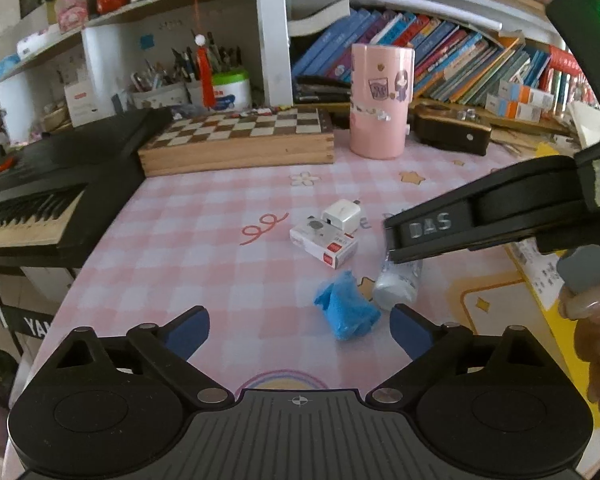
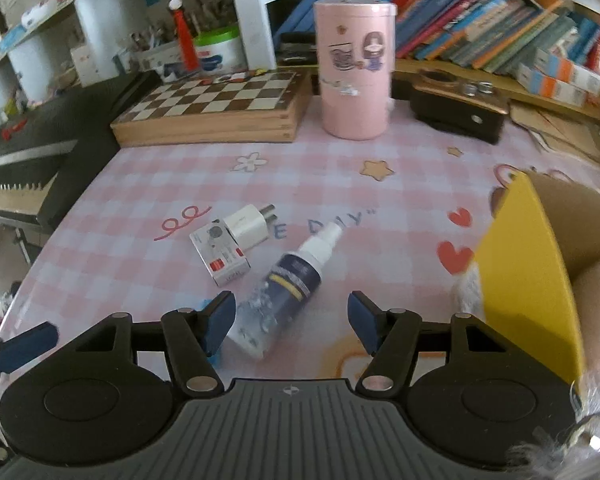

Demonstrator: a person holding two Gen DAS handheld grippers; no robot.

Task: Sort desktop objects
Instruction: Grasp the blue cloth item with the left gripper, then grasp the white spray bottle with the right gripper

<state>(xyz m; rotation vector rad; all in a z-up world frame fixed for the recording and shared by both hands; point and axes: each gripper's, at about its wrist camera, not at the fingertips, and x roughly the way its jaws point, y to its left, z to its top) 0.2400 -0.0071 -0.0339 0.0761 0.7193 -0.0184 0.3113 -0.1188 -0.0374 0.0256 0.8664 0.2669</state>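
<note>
On the pink checked desk mat, a crumpled blue wrapper lies just beyond my left gripper, nearer its right finger; the jaws stand open and do not touch it. A spray bottle with a white nozzle and dark label lies on its side. Its base end sits between the fingers of my right gripper, close to the left pad, with a clear gap to the right pad, so the gripper is open. A white charger plug rests against a small white box with a red label. My right gripper partly hides the spray bottle.
A pink cylinder container, a wooden chessboard box and a black case stand at the back before shelves of books. A keyboard borders the left. An open yellow cardboard box sits at the right. A hand holds the right gripper.
</note>
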